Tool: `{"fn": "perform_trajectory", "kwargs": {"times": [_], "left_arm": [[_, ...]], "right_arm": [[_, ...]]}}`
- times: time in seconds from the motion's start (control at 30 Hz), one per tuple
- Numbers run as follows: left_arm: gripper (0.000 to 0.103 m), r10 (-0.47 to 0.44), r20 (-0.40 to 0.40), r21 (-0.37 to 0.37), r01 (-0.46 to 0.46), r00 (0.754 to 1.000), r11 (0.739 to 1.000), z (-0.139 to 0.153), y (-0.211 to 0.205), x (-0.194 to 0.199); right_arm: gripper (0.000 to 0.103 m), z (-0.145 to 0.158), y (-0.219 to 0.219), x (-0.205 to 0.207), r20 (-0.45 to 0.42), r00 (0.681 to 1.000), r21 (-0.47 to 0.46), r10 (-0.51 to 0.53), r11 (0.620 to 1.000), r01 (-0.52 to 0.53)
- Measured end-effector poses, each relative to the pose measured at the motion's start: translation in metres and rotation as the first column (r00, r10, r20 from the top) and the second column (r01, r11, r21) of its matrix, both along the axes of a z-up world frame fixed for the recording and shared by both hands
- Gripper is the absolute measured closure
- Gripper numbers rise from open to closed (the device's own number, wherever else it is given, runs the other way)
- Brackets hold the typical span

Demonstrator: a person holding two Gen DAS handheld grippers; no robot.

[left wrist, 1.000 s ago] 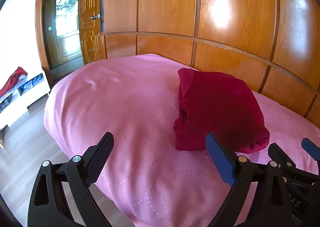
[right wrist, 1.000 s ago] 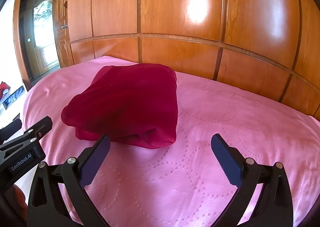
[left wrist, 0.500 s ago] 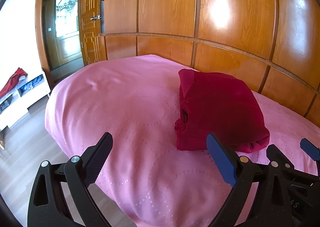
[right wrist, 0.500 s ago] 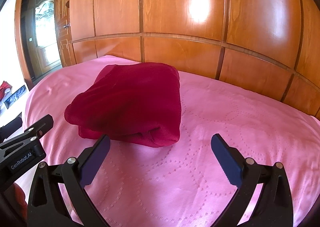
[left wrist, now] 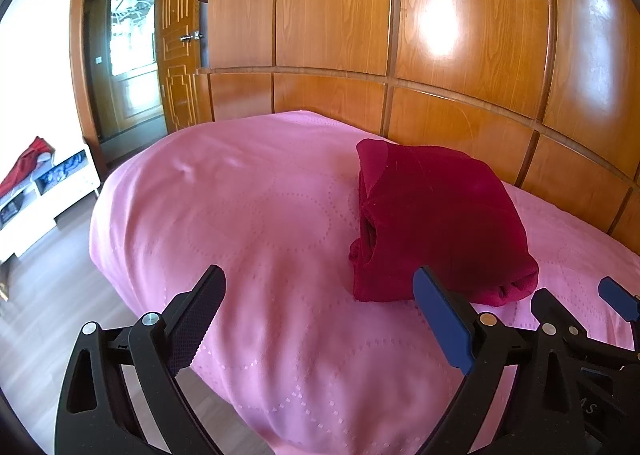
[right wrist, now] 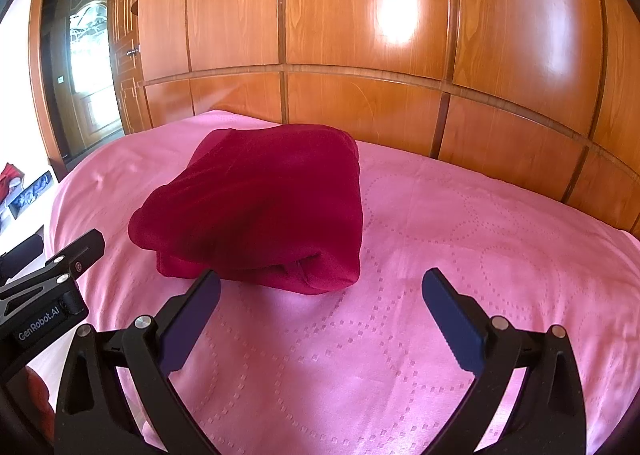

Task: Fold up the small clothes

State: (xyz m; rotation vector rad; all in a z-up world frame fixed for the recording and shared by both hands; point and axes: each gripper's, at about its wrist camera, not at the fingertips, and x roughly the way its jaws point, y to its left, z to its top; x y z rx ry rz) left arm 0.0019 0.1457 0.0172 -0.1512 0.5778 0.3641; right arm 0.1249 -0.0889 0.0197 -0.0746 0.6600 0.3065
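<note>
Red cloth (right wrist: 256, 207) sits folded in a soft pile on the pink bed (right wrist: 460, 255), near the wooden wall. I hold my left hand-held gripper (left wrist: 316, 311) and right hand-held gripper (right wrist: 320, 307) wide open and empty, just in front of it, so the folds stay neat.

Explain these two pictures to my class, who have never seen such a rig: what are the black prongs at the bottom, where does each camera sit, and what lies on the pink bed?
No robot arm here: a person holds a two-finger gripper in each hand, with a fisheye camera on each looking forward along its fingers. One picture comes from the left gripper, the other from the right gripper. The black prongs are their fingers; both stand wide open and hold nothing. On the pink bedspread lies one dark red garment, already folded into a bundle. Shiny wooden panels stand behind the bed. The left view also shows a doorway.
</note>
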Motion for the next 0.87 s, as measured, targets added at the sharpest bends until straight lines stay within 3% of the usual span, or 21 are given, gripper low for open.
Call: {"fn": "perform_trajectory", "kwargs": {"times": [0.67,0.87], "left_arm": [[0.009,-0.006,-0.011,-0.010,0.006,1.000,1.000,-0.001,0.002,0.002],[0.009,0.010,-0.032,-0.014,-0.011,0.999,1.000,-0.004,0.006,0.006]], "right_arm": [[0.002,0.000,-0.008,0.003,-0.009,1.000,0.015,-0.001,1.000,0.001],[0.002,-0.001,-0.072,0.028,-0.068,0.990,0.067,-0.124,0.989,0.129]]}}
